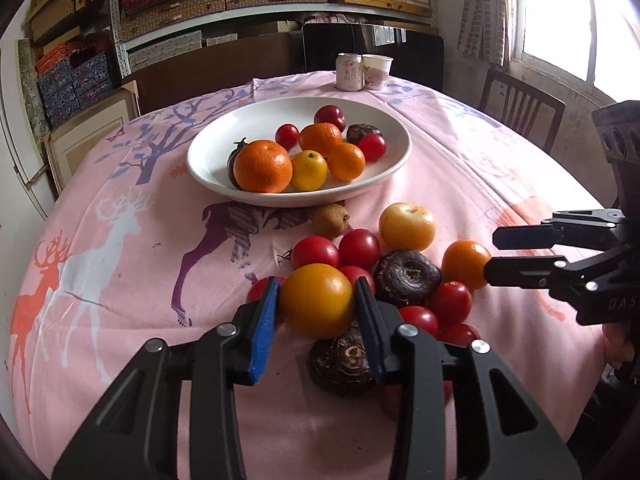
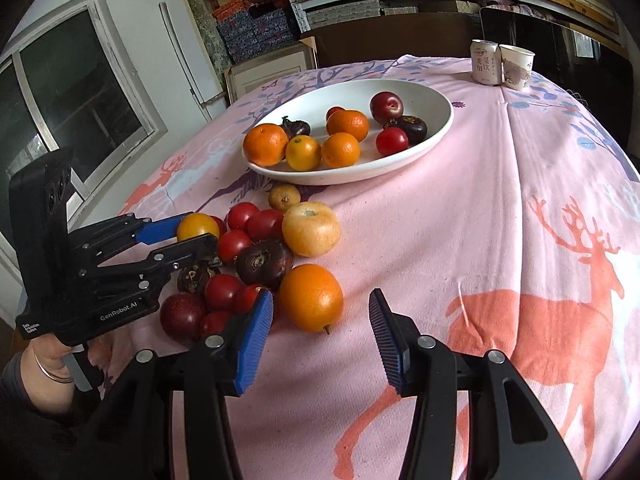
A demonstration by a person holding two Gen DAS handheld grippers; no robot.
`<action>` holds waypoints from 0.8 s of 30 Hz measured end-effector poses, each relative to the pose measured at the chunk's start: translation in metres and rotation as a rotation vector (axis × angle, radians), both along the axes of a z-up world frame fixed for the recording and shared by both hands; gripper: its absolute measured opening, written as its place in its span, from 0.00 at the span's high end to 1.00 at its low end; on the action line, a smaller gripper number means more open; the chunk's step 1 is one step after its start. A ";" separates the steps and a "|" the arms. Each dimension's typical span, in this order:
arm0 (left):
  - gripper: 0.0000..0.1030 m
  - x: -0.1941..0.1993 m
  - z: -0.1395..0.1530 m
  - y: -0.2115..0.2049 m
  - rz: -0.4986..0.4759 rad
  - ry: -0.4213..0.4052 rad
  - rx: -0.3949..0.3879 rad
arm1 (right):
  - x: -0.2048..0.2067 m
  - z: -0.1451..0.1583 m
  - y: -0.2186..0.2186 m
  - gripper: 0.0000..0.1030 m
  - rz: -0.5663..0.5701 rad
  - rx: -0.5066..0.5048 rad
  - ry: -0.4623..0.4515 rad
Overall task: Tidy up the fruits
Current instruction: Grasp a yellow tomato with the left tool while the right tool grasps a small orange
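The left gripper [image 1: 316, 300] is clamped on a yellow-orange fruit [image 1: 317, 300] in the loose pile on the pink tablecloth [image 2: 480, 200], at 6 o'clock from the white bowl [image 1: 208, 152]. The right gripper [image 2: 320, 316] stands open and empty, an orange [image 2: 311, 297] just inside its left pad.

Left gripper [image 1: 316, 300] closed on a yellow-orange fruit [image 1: 316, 300] at the near edge of the pink tablecloth [image 1: 120, 248] — blue pads touching both sides. Right gripper [image 1: 490, 254] beside an orange [image 1: 464, 262]. White bowl [image 1: 208, 160] of fruit farther back.
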State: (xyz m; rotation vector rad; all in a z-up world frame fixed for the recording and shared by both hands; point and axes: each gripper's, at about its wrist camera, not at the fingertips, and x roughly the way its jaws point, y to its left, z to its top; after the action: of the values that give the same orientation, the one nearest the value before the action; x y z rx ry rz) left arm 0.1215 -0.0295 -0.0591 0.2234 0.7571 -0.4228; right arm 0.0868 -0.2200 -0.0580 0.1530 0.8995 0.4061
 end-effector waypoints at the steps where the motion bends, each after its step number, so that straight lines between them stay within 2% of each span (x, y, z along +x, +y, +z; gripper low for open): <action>1: 0.64 0.000 0.000 0.000 0.003 0.002 -0.007 | 0.002 -0.001 0.001 0.51 0.003 -0.001 0.008; 4: 0.64 0.002 0.001 0.005 0.019 0.008 -0.030 | 0.008 -0.006 0.007 0.51 0.017 0.016 0.044; 6: 0.64 0.003 0.002 0.007 0.025 0.006 -0.042 | 0.011 -0.007 0.009 0.58 0.021 0.030 0.043; 7: 0.64 0.002 0.002 0.008 0.029 0.003 -0.047 | 0.012 -0.007 0.008 0.64 0.013 0.035 0.046; 11: 0.64 0.001 0.007 0.012 0.030 -0.005 -0.062 | 0.013 -0.006 0.000 0.65 0.002 0.096 0.062; 16: 0.64 0.006 0.023 0.011 0.014 -0.035 -0.084 | 0.020 0.020 -0.013 0.64 -0.029 0.139 -0.014; 21: 0.64 0.038 0.044 -0.004 0.009 -0.049 -0.093 | 0.062 0.051 -0.019 0.64 -0.056 0.146 -0.068; 24: 0.64 0.065 0.054 -0.019 0.011 -0.062 -0.100 | 0.096 0.059 -0.017 0.64 -0.079 0.149 -0.066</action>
State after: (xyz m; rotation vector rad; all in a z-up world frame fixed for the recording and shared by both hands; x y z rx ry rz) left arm 0.1870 -0.0486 -0.0052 0.1381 0.6746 -0.4407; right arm 0.1830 -0.2365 0.0013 0.3090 0.7953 0.4019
